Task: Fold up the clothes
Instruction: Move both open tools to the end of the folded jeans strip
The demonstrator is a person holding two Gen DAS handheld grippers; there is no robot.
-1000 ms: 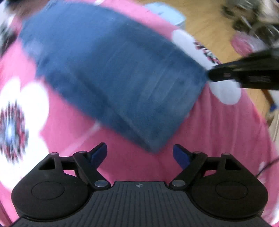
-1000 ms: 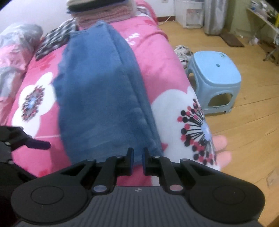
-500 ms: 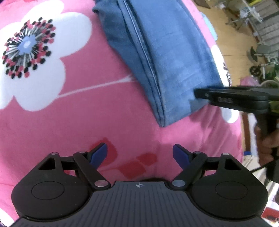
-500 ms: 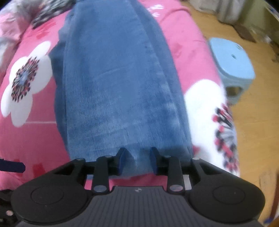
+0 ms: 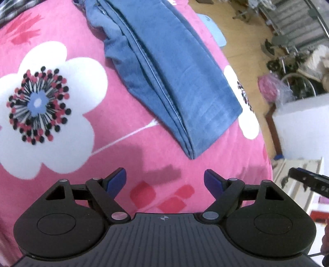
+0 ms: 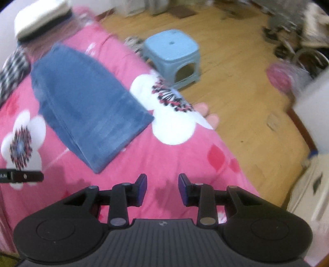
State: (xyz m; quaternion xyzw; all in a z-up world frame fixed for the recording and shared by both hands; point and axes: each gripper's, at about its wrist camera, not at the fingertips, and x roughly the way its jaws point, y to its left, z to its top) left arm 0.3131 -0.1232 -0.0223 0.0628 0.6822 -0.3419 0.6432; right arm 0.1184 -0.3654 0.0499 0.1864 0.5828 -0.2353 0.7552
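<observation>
Blue jeans (image 5: pixel 174 82) lie folded lengthwise on the pink flowered bedspread (image 5: pixel 82 127), their hem end toward me. In the right wrist view the jeans (image 6: pixel 88 111) sit up and to the left. My left gripper (image 5: pixel 164 180) hovers open above the bedspread just short of the hem, with nothing between its fingers. My right gripper (image 6: pixel 162 189) is off the jeans, over bare bedspread (image 6: pixel 185 156). Its jaws are opening and hold nothing. The right gripper's tip (image 5: pixel 308 180) shows at the right edge of the left wrist view.
A light blue plastic stool (image 6: pixel 172 53) stands on the wooden floor (image 6: pixel 246 98) beside the bed. A checked garment (image 6: pixel 12 67) and a white pillow (image 6: pixel 41 18) lie at the bed's far end. White furniture (image 5: pixel 302 127) and a pink bag (image 5: pixel 269 88) stand to the right.
My right gripper let go of the jeans' hem, opened and pulled back and up. My left gripper drew back from the jeans, staying open. The jeans now lie flat on the bed.
</observation>
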